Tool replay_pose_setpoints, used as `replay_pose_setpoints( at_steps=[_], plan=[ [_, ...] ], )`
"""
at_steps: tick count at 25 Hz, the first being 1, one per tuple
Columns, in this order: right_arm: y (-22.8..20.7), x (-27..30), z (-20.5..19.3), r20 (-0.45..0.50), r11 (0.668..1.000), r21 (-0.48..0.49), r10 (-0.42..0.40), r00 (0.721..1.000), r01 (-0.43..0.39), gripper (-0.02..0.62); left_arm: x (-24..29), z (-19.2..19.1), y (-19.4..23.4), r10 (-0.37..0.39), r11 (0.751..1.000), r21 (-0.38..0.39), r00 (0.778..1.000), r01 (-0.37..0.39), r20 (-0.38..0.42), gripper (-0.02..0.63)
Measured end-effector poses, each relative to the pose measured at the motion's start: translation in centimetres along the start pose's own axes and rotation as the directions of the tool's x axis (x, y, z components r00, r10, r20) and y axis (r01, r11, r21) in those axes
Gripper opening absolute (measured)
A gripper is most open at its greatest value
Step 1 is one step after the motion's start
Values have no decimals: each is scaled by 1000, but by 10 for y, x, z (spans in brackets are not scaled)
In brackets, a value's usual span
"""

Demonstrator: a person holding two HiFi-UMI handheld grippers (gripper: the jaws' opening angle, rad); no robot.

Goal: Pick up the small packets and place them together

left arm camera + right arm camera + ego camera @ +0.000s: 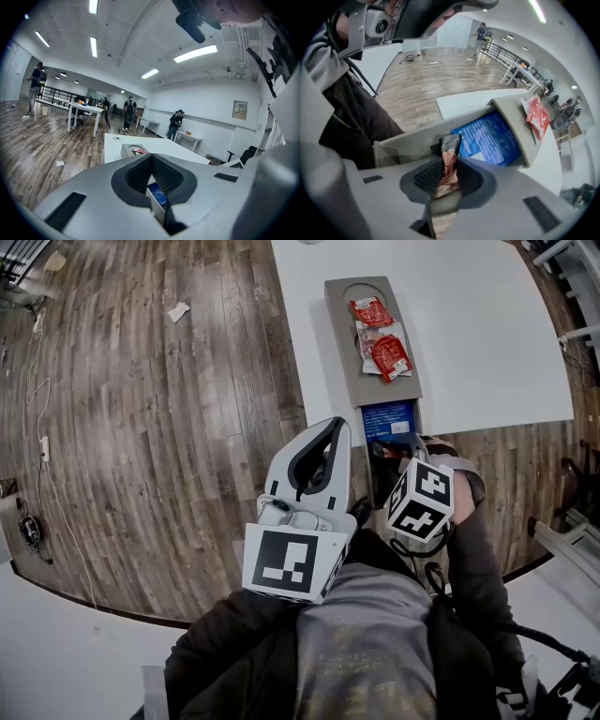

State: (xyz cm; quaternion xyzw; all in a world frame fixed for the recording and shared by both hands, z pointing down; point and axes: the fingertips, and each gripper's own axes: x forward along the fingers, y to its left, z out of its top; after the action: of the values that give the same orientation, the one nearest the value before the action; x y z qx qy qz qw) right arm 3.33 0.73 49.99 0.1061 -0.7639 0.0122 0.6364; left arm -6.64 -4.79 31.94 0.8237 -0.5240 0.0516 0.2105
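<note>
Steeply tipped downward, the right gripper [449,158] pinches a small, dark reddish-brown foil packet [450,143]. Its jaws are closed on the packet's lower part, and the crumpled top juts out beyond the tips. Just past it lies a glossy blue printed sheet [487,138] in the sunken near compartment of a long grey tray [339,352]. Whether the packet touches that compartment cannot be told.

Farther along the tray's flat top, two small red packets [371,311] [391,357] lie against a pale packet [367,338] (a pile already begun, by the look of it). On that evidence the job stands partway. Those three are together, the gripped one has yet to join them, and no view shows whether more wait in the compartment.

The right hand, in a dark sleeve [473,549], is bent in over the tray's near end, and the gripper's marker cube [422,498] faces up toward the head camera. The left gripper [152,156] has its jaws pressed together on nothing. It is held just beside the right one and close to the person's chest, pointing almost level toward the white table [478,343]. It hangs above the wooden floor [169,427] at the table's near edge and appears to play no part in the grasp.
</note>
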Motion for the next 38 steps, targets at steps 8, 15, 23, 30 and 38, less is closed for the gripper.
replay_pose_setpoints(
  at_steps=[8, 15, 23, 30, 38],
  plan=[
    [-12, -23, 4, 50, 992, 20, -122, 991, 121, 44, -7, 1, -9, 4, 1000, 12, 1000, -4, 13, 0],
    [-20, -60, 19, 181, 975, 79, -220, 959, 209, 44, -16, 15, -32, -11, 997, 76, 998, 6, 66, 1],
    [0, -100, 10, 286, 961, 101, -276, 918, 258, 44, -40, 22, -87, -26, 991, 136, 994, 12, 104, 0],
    [19, -119, -17, 331, 951, 131, -307, 892, 279, 44, -56, 6, -131, -34, 987, 158, 994, 17, 108, 2],
    [-4, -140, -18, 364, 937, 183, -345, 865, 297, 44, -37, 18, -131, -59, 988, 149, 990, 39, 129, 0]
  ],
)
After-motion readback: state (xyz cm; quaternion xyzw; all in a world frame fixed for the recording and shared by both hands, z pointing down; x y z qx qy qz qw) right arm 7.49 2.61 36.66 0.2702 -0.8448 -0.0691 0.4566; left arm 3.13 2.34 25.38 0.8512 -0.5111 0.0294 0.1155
